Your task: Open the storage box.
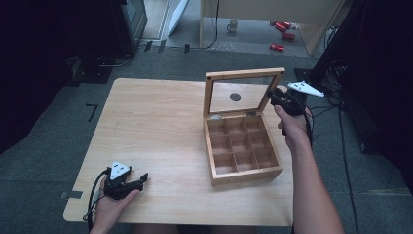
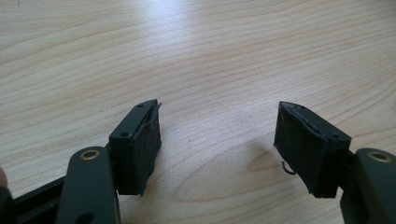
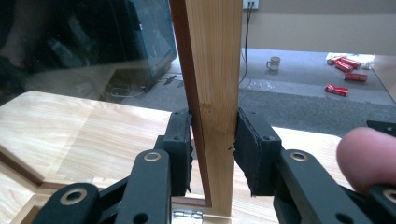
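A wooden box with several empty compartments stands on the right half of the table. Its glass-paned lid stands upright and open. My right gripper is shut on the right side rail of the lid; in the right gripper view the pads of that gripper press both faces of the wooden lid frame. My left gripper rests at the front left of the table, far from the box. In the left gripper view this gripper is open, with bare wood between its fingers.
On the floor beyond the table stand a mug and several red cans. A dark cabinet stands at the back left. Cables lie on the floor right of the table.
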`<state>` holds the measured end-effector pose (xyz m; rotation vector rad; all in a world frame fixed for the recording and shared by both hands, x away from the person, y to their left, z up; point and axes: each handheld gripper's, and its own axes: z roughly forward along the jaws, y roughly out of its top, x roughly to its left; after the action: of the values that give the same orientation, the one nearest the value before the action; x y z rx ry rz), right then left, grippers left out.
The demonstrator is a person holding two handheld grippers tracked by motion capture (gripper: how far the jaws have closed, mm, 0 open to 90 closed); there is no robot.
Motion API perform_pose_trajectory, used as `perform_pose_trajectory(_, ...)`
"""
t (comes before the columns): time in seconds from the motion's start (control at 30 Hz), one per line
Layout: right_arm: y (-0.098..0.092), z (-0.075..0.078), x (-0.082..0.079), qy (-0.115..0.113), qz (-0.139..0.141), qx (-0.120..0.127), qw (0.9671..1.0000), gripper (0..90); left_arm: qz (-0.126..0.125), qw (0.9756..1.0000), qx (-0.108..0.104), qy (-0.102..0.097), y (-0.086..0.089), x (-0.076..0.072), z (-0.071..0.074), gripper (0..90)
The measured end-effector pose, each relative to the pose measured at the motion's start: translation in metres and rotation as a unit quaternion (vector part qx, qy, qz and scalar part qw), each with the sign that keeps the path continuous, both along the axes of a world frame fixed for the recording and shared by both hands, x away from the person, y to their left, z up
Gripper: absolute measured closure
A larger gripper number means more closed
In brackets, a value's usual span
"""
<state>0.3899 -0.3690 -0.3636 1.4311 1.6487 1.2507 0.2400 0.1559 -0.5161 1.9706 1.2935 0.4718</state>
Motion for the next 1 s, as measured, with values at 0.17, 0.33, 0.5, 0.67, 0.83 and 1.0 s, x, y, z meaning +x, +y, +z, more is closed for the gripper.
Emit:
perform_pose_trajectory(0.17,0.003,0.002,0.009,0.006,-0.008,-0.004,0.9999,67.7,-0.002,1.0,0.004,-0.001,0.0,0.0,0.0,32.2)
perform_pose_trajectory(0.33,0.006,0.002,0.016,0.007,-0.016,-0.004,0.9998,67.7,-0.003,1.0,0.004,-0.001,0.0,0.0,0.0,32.1)
perform_pose_trajectory(0.5,0.008,0.002,0.021,0.01,-0.022,-0.004,0.9997,67.8,-0.003,1.0,0.002,-0.002,-0.001,0.0,0.0,32.1)
perform_pose_trajectory(0.67,0.01,0.002,0.026,0.01,-0.028,-0.004,0.9996,67.7,-0.002,1.0,0.001,-0.003,-0.001,0.0,-0.001,32.0)
perform_pose_trajectory(0.83,0.011,0.001,0.033,0.013,-0.032,-0.003,0.9994,67.7,-0.001,1.0,0.001,-0.004,-0.002,-0.001,-0.001,32.0)
perform_pose_trajectory(1.0,0.011,-0.001,0.037,0.012,-0.044,0.022,0.9987,74.3,-0.003,1.0,0.004,-0.004,-0.002,-0.001,-0.001,32.1)
